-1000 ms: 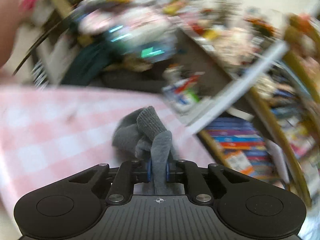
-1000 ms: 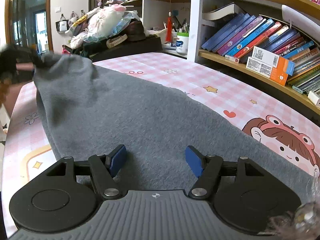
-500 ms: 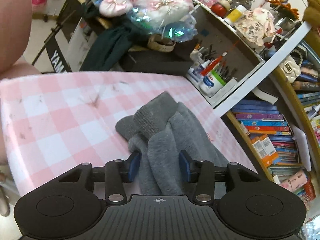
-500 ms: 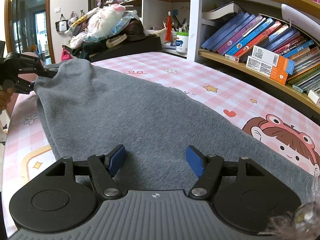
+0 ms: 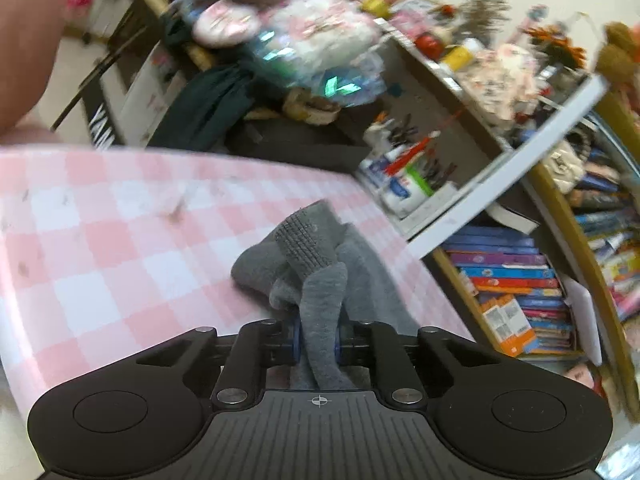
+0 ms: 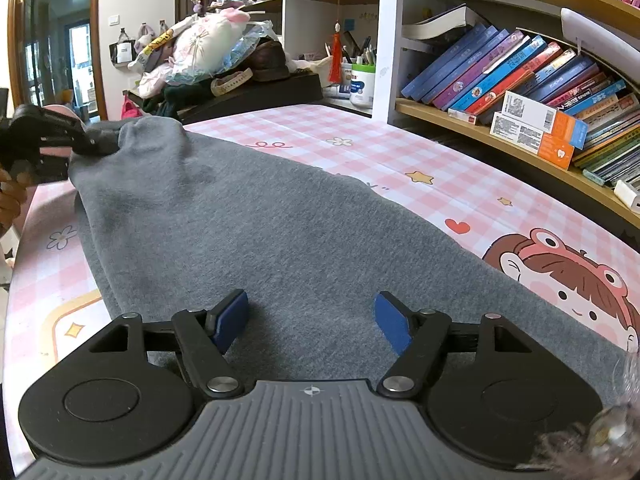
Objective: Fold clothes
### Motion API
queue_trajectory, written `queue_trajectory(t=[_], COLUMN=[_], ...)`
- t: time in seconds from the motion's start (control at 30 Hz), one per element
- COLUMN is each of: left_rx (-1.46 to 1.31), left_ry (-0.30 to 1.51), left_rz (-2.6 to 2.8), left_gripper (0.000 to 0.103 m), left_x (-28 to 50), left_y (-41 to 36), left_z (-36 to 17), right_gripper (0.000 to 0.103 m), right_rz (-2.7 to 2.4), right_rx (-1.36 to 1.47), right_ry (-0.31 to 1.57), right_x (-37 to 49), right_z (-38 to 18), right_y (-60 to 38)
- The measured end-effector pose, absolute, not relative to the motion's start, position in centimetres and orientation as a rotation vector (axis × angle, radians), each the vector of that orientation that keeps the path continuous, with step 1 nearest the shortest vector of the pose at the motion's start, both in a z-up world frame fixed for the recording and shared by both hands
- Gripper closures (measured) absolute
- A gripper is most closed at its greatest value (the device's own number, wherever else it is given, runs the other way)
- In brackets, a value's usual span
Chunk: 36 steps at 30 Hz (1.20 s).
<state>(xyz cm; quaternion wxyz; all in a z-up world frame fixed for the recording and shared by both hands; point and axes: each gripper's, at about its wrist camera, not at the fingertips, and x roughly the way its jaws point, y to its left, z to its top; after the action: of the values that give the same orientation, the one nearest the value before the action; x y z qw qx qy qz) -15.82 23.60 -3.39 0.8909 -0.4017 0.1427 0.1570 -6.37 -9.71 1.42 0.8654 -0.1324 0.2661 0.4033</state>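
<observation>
Jaws of left gripper (image 5: 318, 346) just closed, now pinching bunched corner of grey garment (image 6: 256, 232) (ribbed cuff, probably; view blurred). Right gripper (image 6: 312, 320) jaws spread wide, nothing between pads, hovering over near end. Garment lies flat across pink checked tablecloth (image 6: 360, 152), beside bookshelf (image 6: 520, 80).

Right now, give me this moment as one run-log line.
left tongs: just closed, shut on grey garment cuff | right tongs: open above garment, nothing gripped | garment: spread on pink checked tablecloth
</observation>
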Motion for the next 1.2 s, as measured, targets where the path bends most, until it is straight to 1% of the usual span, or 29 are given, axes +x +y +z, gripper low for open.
queue_trajectory(t=[0.33,0.53,0.77,1.0,1.2], left_rx=[-0.621,-0.494,-0.252,0.005,0.194], left_ry=[0.206,0.189,0.194,0.217,0.263], left_rz=[0.225,0.193,0.178,0.139,0.058], left_gripper=[0.091,0.091,0.091,0.091,0.091], left_x=[-16.1,-16.1,-15.9,-14.9,-14.3], left_y=[19.9,17.8,13.8,9.0,4.8], left_z=[1.8,3.5,5.6,6.6,5.9], right_gripper=[0.035,0.035,0.035,0.035,0.035], right_rz=[0.865,0.879,0.852,0.801,0.778], right_rx=[-0.226,-0.192,-0.109,0.021,0.07], right_ry=[0.497,0.499,0.479,0.498,0.509], right_x=[-6.9,-7.0,-6.3,-4.9,-4.4], right_z=[2.1,2.3,3.3,4.1,4.4], right_y=[-10.7,-11.3,-13.4,-15.9,-16.8])
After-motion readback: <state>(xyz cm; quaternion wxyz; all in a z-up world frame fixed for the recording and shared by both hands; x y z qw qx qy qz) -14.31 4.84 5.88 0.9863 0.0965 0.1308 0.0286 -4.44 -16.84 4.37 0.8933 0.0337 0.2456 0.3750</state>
